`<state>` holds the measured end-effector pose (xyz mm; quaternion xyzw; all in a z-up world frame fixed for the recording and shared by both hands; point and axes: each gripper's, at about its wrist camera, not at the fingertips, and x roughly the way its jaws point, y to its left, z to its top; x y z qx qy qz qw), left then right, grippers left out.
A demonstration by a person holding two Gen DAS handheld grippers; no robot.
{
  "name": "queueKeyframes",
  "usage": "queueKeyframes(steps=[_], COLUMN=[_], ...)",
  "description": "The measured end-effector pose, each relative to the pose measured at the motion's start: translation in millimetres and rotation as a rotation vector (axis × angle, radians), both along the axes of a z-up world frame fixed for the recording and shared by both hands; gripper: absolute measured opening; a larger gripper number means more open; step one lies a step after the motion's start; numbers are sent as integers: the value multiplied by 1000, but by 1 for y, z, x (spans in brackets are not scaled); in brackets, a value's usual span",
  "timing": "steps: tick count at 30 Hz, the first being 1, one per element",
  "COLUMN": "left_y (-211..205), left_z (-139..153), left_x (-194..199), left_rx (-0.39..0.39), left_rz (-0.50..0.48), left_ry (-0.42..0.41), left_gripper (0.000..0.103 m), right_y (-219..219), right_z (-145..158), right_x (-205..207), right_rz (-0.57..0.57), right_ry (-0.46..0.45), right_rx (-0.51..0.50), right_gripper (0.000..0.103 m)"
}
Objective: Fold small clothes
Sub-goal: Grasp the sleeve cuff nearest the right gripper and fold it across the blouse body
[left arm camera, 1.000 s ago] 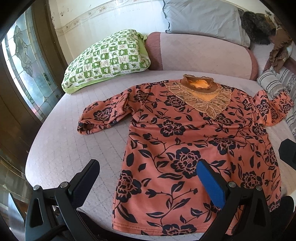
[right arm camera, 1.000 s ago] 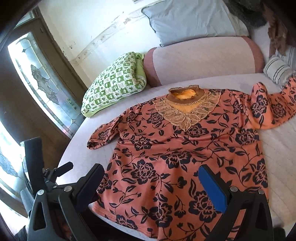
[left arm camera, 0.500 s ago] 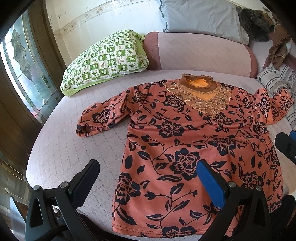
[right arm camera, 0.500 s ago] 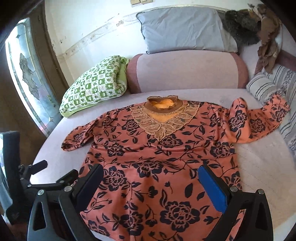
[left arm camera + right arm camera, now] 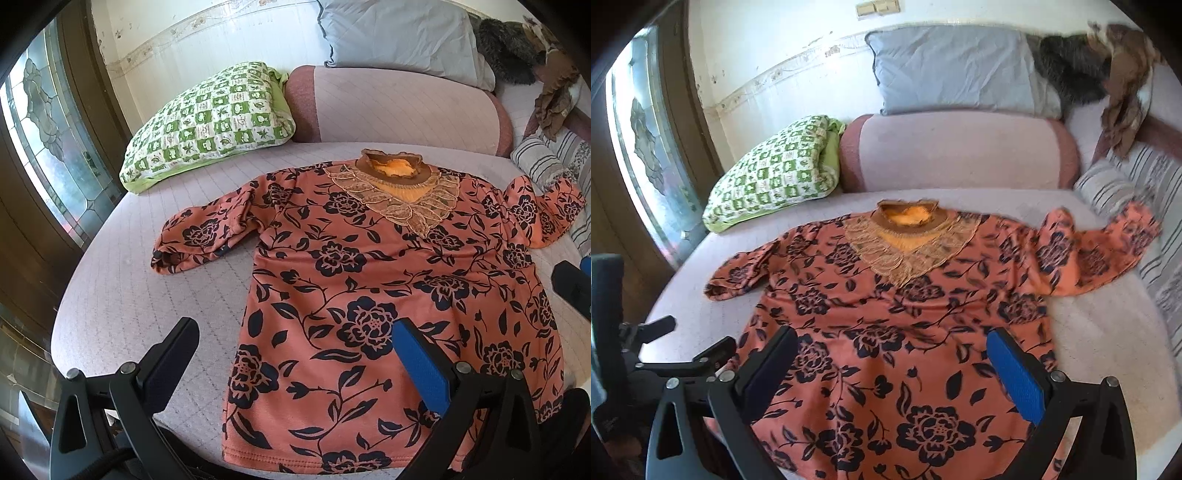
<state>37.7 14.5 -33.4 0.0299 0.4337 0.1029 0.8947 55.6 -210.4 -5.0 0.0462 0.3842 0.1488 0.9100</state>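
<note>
Blouse (image 5: 388,295) flat on bed (image 5: 147,306), sleeves spread. Left gripper (image 5: 295,354) and right gripper (image 5: 894,354) hover, jaws apart (holding nothing). Risk: pinching one layer only would bunch the fold.

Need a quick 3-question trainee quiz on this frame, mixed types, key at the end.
1. True or false: the floral blouse lies spread flat with its front up.
2. Multiple choice: the left hand-held gripper is A) shut on the hem, B) open and holding nothing, C) shut on a sleeve.
3. Fill in: the green checked pillow lies beyond the blouse's ___ sleeve as seen in the left wrist view.

Key: 1 true; 2 B; 3 left-hand. The right hand-held gripper is open too.
</note>
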Motion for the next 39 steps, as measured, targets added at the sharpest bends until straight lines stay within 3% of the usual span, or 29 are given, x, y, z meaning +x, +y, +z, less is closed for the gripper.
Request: queueKeyframes(steps=[2, 5, 11, 15, 17, 21, 22, 25, 27, 30, 33, 36, 39], left_y=[1, 2, 8, 14, 18, 32, 34, 40, 44, 53, 59, 63, 70], left_z=[-7, -21, -49, -65, -71, -80, -81, -80, -77, -77, -77, -69, -57], left_x=[3, 8, 20, 30, 35, 43, 44, 43, 40, 38, 36, 27, 17], left_rx=[-17, -35, -79, -83, -90, -105, -102, -82, -72, -100, -141, -166, -168], left_rz=[-1, -2, -3, -6, 1, 24, 24, 19, 16, 33, 57, 66, 70], left_ry=[13, 40, 81, 107, 120, 135, 141, 137, 122, 110, 106, 72, 33], left_gripper=[103, 103, 103, 103, 103, 103, 103, 103, 103, 103, 103, 103, 103], right_y=[-28, -99, -256, -336, -362, -388, -392, -399, -402, -378, -314, -224, -128], right_z=[-8, -21, -36, -41, -42, -63, -70, -87, -81, -46, 13, 69, 102], right_x=[13, 47, 113, 170, 205, 262, 271, 290, 293, 291, 278, 258, 237], right_rz=[-11, -131, -521, -723, -808, -899, -904, -884, -860, -743, -558, -351, -169], right_ry=[52, 99, 77, 89, 111, 205, 230, 272, 243, 143, 6, -99, -139], right_rx=[104, 219, 248, 169, 27, -147, -147, -134, -84, -31, 36, 142, 265], right_gripper=[103, 103, 102, 88, 73, 68, 64, 21, 5, 5, 5, 5, 5])
